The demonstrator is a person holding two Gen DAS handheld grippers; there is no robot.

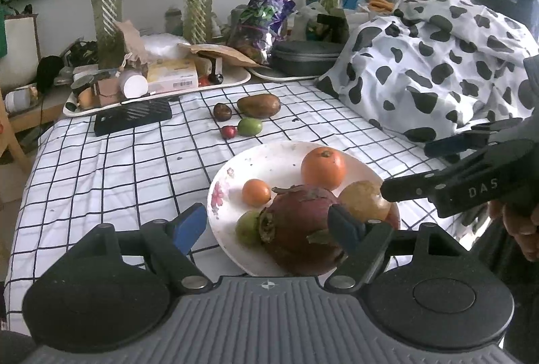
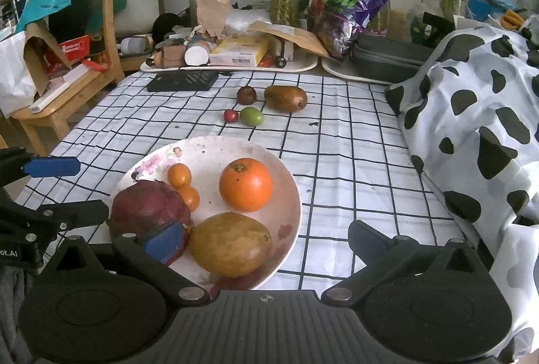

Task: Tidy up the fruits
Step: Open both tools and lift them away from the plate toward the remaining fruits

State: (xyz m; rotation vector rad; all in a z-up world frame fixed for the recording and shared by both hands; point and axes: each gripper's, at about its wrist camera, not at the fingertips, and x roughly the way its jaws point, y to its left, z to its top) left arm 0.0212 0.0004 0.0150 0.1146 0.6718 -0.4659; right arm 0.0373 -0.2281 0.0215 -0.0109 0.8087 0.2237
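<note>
A white floral plate (image 1: pixel 269 158) (image 2: pixel 209 152) on the checked cloth holds a large orange (image 1: pixel 322 168) (image 2: pixel 246 185), small oranges (image 1: pixel 256 192) (image 2: pixel 179 175), a red dragon fruit (image 1: pixel 299 226) (image 2: pixel 148 212), a yellow-brown fruit (image 1: pixel 363 200) (image 2: pixel 232 244) and a green fruit (image 1: pixel 247 227). Beyond the plate lie a brown mango (image 1: pixel 258 105) (image 2: pixel 285 98), a dark round fruit (image 1: pixel 222 111) (image 2: pixel 246 95), a green fruit (image 1: pixel 249 127) (image 2: pixel 252 116) and a small red fruit (image 1: pixel 228 132) (image 2: pixel 230 116). My left gripper (image 1: pixel 269 227) is open over the plate's near edge. My right gripper (image 2: pixel 266 239) is open above the plate's right side.
A cow-print blanket (image 1: pixel 438 61) (image 2: pixel 478 114) lies on the right. Trays of clutter (image 1: pixel 155 84) (image 2: pixel 229 57), a black flat case (image 1: pixel 133 120) (image 2: pixel 183 81), a grey case (image 1: pixel 303 57) and plant vases (image 1: pixel 107 3) line the far edge. A wooden chair (image 2: pixel 67 74) stands at left.
</note>
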